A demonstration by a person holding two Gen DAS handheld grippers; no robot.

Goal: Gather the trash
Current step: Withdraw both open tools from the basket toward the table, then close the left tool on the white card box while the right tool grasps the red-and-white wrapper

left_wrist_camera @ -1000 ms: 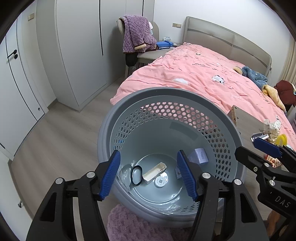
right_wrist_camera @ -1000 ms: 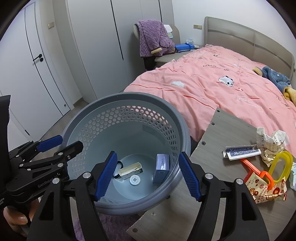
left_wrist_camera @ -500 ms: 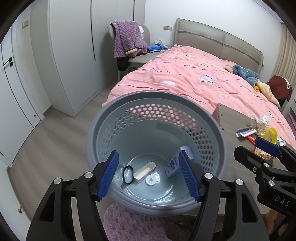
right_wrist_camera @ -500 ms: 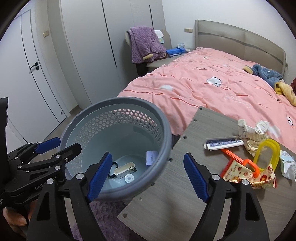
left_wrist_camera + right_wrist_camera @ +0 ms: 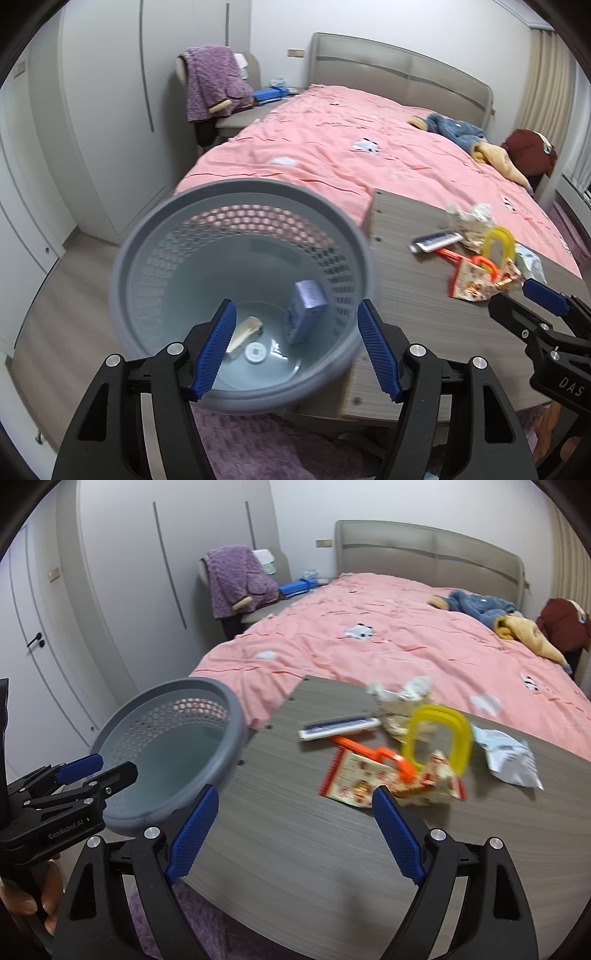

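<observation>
Basket (image 5: 177, 258): grey-blue, honeycomb-perforated wall. Inside it, a lilac-blue box (image 5: 304, 310) and a cream strip (image 5: 245, 330). Desk (image 5: 295, 849): grey-brown wood grain. On the desk: yellow handle loop (image 5: 437, 734), orange handle (image 5: 373, 755), red-and-white printed packet (image 5: 360, 781), white crumpled paper (image 5: 400, 692), pale blue-white wrapper (image 5: 506, 753). Bed cover (image 5: 369, 642): pink with small white patches. Both claws: black frames, ribbed blue pads (image 5: 397, 830).

The left gripper (image 5: 295, 347) hid part of the cream scrap (image 5: 245, 332) in the basket (image 5: 147, 295). Print on the red-patterned wrapper (image 5: 364, 779) was blurred. The bench (image 5: 295, 867) ran off the right edge. Only fingertips of a hand (image 5: 35, 901) showed.
</observation>
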